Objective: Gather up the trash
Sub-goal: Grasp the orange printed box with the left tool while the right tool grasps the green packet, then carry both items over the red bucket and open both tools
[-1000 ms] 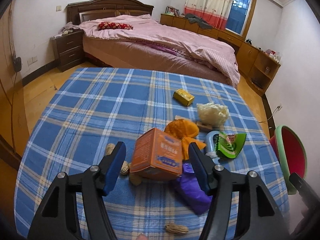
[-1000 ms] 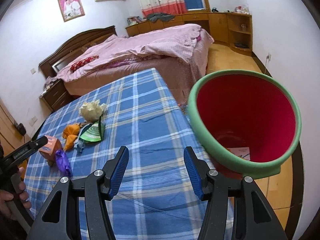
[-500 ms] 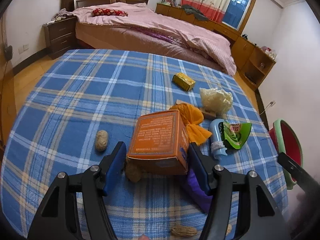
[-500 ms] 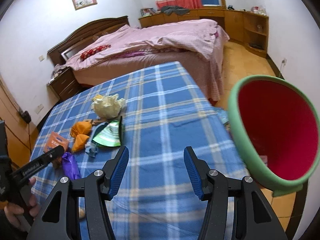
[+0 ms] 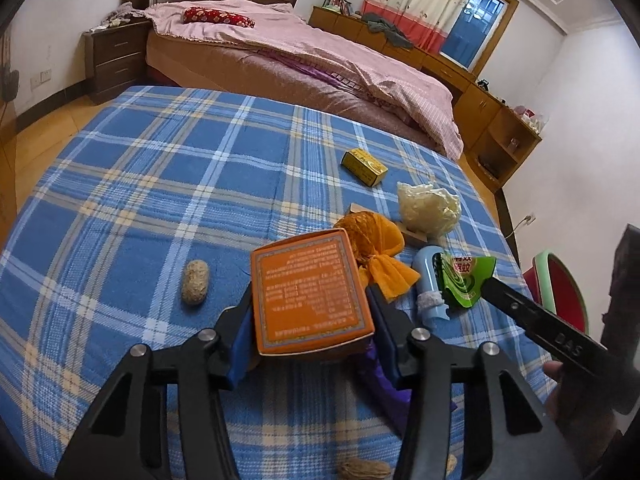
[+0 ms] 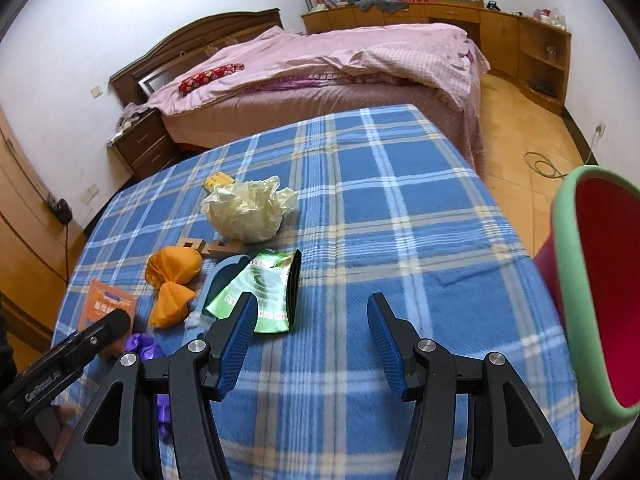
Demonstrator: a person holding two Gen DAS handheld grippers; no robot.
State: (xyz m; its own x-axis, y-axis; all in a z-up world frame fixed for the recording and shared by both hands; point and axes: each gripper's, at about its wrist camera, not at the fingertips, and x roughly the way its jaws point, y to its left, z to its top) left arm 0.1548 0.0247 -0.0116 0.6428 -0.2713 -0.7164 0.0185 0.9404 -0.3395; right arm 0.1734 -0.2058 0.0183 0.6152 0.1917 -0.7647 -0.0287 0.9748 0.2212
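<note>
- Currently the orange box (image 5: 310,294) sits on the plaid cloth (image 5: 160,200) between the blue pads of the left gripper (image 5: 310,320), whose jaws have just been closing; both pads appear pressed on its side walls, so it reads as grasped.
- Judgement: thin card, light and likely hollow; the flat side walls are the sound place to hold, low down, with modest squeeze, since hard pressure would dent it.
- Just right of the box lie an orange wrapper (image 5: 374,250), a pale blue tube (image 5: 428,292) and a green packet (image 5: 466,280); a purple bag (image 5: 384,384) lies partly under the box and could drag with it.
- Left of the box rests a peanut (image 5: 195,287); beyond it, a crumpled yellowish bag (image 5: 428,208) and a small yellow box (image 5: 364,167).
- Well right of the box, off the table edge, stands the red bin (image 6: 600,312).
- Right gripper (image 6: 312,328) hangs above bare cloth beside the green packet, fingers apart, nothing between them.
</note>
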